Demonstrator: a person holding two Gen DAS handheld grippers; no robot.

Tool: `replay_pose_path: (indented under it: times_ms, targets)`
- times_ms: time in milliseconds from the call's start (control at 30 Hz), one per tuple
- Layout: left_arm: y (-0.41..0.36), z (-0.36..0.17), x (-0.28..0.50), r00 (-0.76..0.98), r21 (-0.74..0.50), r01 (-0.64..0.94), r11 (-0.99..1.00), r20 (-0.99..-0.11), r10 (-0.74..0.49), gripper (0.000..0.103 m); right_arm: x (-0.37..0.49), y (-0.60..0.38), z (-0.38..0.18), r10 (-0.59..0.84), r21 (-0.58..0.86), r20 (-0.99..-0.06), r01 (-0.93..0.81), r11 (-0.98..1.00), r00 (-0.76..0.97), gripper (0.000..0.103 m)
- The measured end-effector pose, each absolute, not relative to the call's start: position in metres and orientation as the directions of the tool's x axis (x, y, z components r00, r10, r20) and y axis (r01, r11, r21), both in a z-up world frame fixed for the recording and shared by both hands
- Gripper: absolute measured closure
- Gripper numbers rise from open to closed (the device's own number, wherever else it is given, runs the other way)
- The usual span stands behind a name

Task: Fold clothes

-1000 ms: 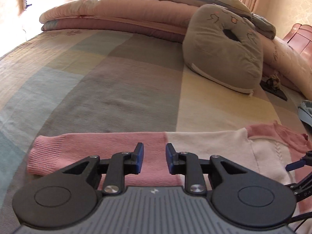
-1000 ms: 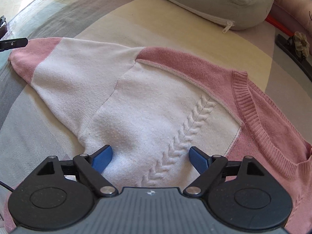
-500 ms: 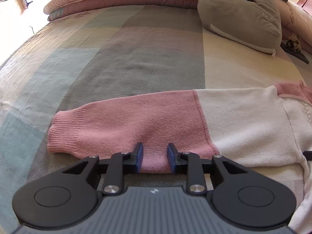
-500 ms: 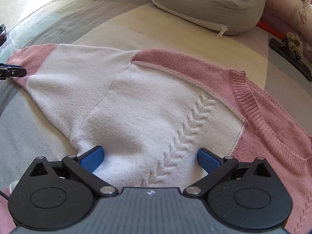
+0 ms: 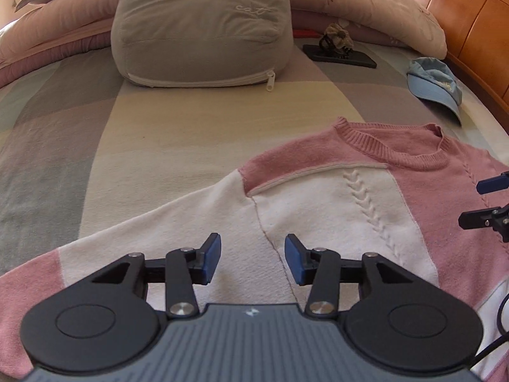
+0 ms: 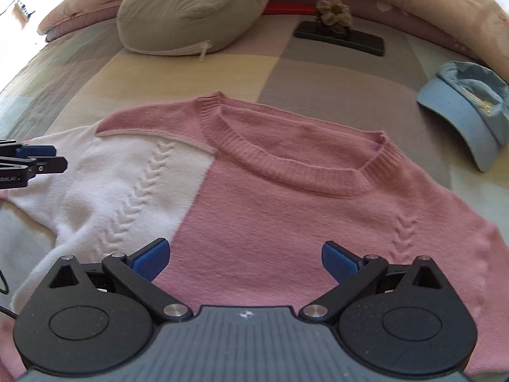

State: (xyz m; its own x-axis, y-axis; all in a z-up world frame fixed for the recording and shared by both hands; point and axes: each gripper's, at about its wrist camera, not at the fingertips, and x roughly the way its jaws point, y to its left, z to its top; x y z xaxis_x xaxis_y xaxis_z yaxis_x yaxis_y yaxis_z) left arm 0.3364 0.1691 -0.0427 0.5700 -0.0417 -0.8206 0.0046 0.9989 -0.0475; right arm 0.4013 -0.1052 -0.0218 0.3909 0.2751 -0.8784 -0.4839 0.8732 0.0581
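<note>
A pink and white knit sweater (image 5: 343,210) (image 6: 286,197) lies spread flat on the checked bedspread (image 5: 133,146), neckline toward the pillows. My left gripper (image 5: 253,259) hovers over the white part by the armpit seam; its jaws are opening and nothing is pinched between them. My right gripper (image 6: 245,261) stands wide open over the pink chest below the collar, gripping nothing. The right gripper's fingertips (image 5: 491,184) show at the right edge of the left wrist view. The left gripper's fingertips (image 6: 38,152) show at the left edge of the right wrist view.
A grey cat cushion (image 5: 203,25) (image 6: 191,9) sits at the head of the bed before rolled pink quilts (image 5: 54,28). A dark phone with a flower clip (image 6: 340,36) lies beyond the sweater. A light blue cap (image 6: 467,108) rests to the right, near the wooden headboard (image 5: 470,22).
Both grippers have swung right across the sweater: the left from the pink cuff to the white shoulder area, the right from the white panel to the pink chest. The left jaws have widened.
</note>
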Motion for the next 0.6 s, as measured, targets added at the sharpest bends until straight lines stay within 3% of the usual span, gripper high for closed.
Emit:
replay_pose_path:
  times_ms: [133,433,600]
  targets:
    - [0.165,-0.055,0.345,0.527,-0.031,-0.019,0.999,-0.849,-0.016,0.046,0.414,-0.150,-0.048,0.139,-0.003,-0.905,-0.334,0.943,0.402,0.000]
    - [0.155,-0.056,0.364,0.472,0.039,-0.036,0.999,-0.880,0.052,0.032,0.422,-0.154,-0.055,0.146,0.009,-0.887,-0.299,0.954,0.438,0.000]
    - [0.145,-0.051,0.358,0.496,0.094,-0.044,0.995,-0.862,0.103,0.031,0.423,-0.159,-0.050,0.199,0.037,-0.883,-0.359,0.932,0.425,0.000]
